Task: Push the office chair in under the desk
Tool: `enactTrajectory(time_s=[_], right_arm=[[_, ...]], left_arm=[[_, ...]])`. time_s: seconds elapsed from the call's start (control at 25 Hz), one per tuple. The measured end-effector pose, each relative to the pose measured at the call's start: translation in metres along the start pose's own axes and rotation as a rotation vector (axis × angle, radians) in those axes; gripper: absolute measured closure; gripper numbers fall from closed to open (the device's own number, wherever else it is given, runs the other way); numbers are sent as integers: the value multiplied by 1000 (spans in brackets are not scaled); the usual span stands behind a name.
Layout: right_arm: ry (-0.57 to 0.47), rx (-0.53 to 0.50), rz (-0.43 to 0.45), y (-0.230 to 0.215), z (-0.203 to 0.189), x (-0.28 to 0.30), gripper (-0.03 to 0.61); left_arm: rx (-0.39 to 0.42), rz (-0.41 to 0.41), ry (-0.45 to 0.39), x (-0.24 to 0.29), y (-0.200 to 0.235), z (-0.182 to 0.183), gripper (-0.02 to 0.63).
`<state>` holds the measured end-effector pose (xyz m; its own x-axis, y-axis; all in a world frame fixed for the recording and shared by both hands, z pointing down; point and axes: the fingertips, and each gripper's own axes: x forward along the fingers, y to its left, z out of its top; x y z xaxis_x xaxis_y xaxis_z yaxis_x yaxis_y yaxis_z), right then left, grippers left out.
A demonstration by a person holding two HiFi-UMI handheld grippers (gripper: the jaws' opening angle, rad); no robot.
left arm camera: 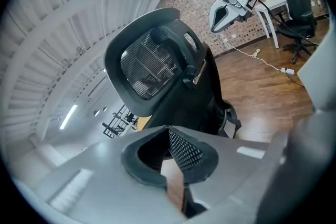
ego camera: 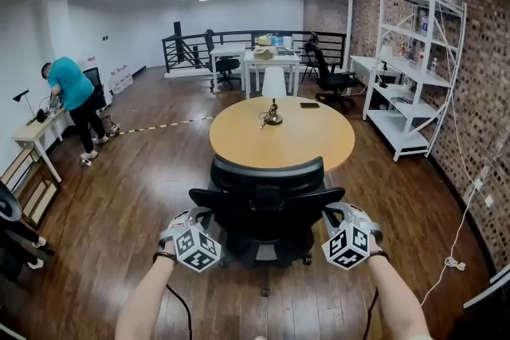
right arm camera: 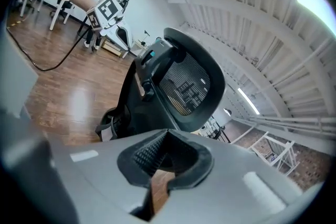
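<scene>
I see a black mesh-backed office chair [ego camera: 267,207] of matt plastic, a round matt light-wood table [ego camera: 311,143], and a glossy dark plank floor [ego camera: 135,195]

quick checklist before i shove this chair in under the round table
1. left gripper shut and empty: ok
2. right gripper shut and empty: ok
3. grippers touching the office chair: cannot tell, they sit right by its armrests
4. chair lined up with the round table, back toward you: ok
5. floor under the table free of obstacles: cannot tell, the chair hides it
6. person by the left wall well away: ok
</scene>
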<state>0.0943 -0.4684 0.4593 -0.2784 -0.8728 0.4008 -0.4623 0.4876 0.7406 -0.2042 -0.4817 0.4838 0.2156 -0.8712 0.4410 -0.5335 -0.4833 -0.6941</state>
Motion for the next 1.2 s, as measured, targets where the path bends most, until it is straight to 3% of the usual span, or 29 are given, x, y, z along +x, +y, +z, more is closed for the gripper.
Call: enactTrajectory(time_s=[0.32,0.84,1.0,1.2], right_arm=[[-54,57,32,41,-14,-67,578],[-112,139,76,103,-20,-188,578],[-156,189,91,118,-6,-219,578],[-236,308,109,132,29,-254,578]], left_arm=[[-29,0,-19,-45,-61,32,597],[-104,-16,-26,-168,-152,58,597],[-178,-8,-66,-205,-166,72,597],[-352,-11,-200,-258,-179,100,597]])
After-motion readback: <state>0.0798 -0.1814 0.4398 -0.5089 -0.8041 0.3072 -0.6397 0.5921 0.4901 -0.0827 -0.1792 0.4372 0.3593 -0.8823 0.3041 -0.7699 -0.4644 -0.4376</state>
